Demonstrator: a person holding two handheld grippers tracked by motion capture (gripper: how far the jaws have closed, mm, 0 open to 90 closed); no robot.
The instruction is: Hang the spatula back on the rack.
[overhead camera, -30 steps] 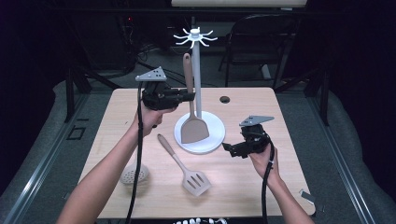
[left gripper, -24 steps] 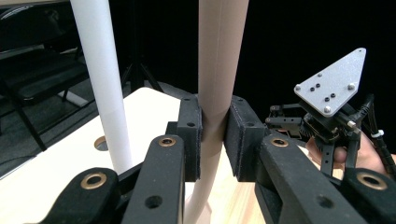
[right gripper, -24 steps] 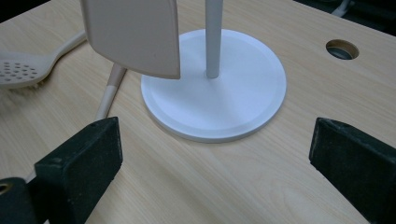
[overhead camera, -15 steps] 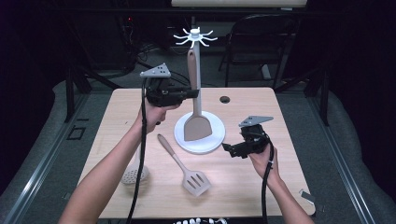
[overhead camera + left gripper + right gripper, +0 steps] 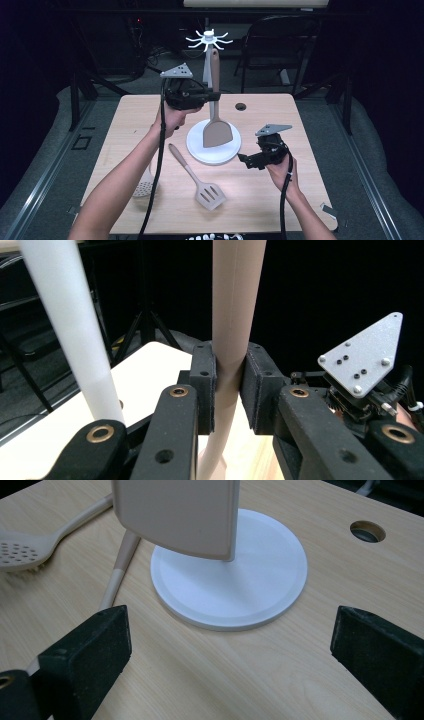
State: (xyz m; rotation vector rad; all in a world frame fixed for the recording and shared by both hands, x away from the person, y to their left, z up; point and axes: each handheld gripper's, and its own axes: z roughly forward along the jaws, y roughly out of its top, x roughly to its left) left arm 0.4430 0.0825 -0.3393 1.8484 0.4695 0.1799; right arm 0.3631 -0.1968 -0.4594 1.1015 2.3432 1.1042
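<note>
Fingers [image 5: 205,390] of our left gripper [image 5: 212,95] are clamping the beige solid spatula's [image 5: 216,131] handle beside the white stand's [image 5: 213,147] pole; our right gripper's [image 5: 243,159] are gaping, empty. We are counting three utensils: slotted turner [image 5: 209,192] and perforated skimmer [image 5: 144,186] lying on the counter [image 5: 260,200].

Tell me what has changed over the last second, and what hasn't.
The left gripper, shut on the solid spatula, has lifted it up beside the rack's pole, its handle top now nearing the white hooks. The right gripper stayed open and still; the slotted spatula and the skimmer lie as before.
</note>
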